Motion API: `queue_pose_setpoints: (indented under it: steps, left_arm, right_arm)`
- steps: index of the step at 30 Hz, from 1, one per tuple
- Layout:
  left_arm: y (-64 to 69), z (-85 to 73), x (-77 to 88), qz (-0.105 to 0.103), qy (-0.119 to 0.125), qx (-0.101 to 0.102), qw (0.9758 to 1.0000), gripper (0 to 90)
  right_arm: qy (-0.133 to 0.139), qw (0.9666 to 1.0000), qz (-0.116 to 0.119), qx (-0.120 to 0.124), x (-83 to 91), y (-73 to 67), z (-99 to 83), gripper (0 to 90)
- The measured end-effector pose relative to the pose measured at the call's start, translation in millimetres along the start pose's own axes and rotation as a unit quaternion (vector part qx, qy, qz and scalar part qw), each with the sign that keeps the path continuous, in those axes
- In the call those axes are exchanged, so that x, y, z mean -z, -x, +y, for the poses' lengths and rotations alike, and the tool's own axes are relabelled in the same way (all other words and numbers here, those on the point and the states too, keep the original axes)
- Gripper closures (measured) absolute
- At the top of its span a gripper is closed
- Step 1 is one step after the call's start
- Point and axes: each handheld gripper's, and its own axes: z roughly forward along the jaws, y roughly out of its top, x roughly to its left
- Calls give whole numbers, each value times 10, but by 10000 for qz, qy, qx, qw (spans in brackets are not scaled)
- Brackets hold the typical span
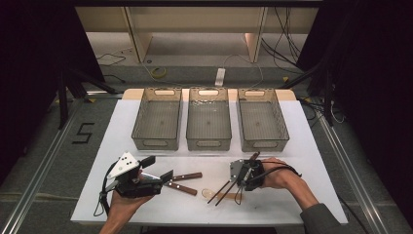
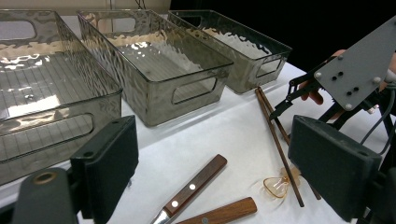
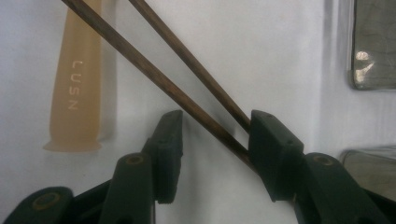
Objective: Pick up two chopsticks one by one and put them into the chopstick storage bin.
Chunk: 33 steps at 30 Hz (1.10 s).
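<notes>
My right claw (image 1: 237,181) is down on the counter (image 1: 302,146) w/ the chopsticks (image 1: 220,191) running between its jaws; in the right gripper view both sticks (image 3: 187,93) pass through the gap, meeting near the right-hand pad, while the left-hand pad stands clear of them w/ a visible gap, so jaws are part open & not clamped on anything. The sticks cross in a narrow V, tips fanning out away from the claw twd the bottom-left in the high view. Just beside them lies a pale amber spoon (image 1: 209,192), its handle (image 3: 77,84) marked LUSN, flat on the counter next to the sticks; in the left gripper view its bowl (image 2: 276,185) sits touching or right at one stick, can't tell which. My left claw (image 1: 157,167) hovers at the left, jaws wide apart, nothing between them, pointing twd two wood-handled knives (image 1: 187,182) that lie just ahead of it, handles angled apart. Three clear bins (image 1: 209,123) stand side by side across the far half of the counter, well apart from both claws. Left gripper view also shows my right claw (image 2: 285,105) w/ its grey plate over the sticks' far ends
</notes>
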Motion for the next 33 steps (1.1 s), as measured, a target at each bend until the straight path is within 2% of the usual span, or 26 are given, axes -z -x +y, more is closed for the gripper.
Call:
queue_pose_setpoints:
  steps: [4,7,11,16,22,27,31,33]
  left_arm:
    - [-1,-1,-3,-1,-7,2,10000,155]
    - [-2,-1,-1,-6,-14,-14,10000,155]
    - [-1,-1,-1,-5,-24,-22,10000,155]
    - [-2,-1,-2,-5,-27,-20,10000,155]
    - [-1,0,-2,-1,-27,-24,10000,155]
    - [0,-1,-4,-4,-31,-23,10000,155]
    - [0,-1,-4,-3,-31,-25,10000,155]
    - [1,-1,-4,-5,-31,-29,10000,155]
  right_arm:
    - [6,10000,-92,10,-2,0,-5,600]
    - [-21,9998,-118,163,-9,-18,-9,618]
    - [-1,9997,-135,213,-9,-26,-12,635]
    - [-25,9990,-135,417,-2,-41,-14,664]
    - [-125,9980,-49,623,19,-53,-2,697]
    - [-159,9975,40,681,20,-55,-12,741]
    - [-206,9960,105,868,25,-65,-5,760]
    - [-197,9942,185,1044,34,-75,-5,781]
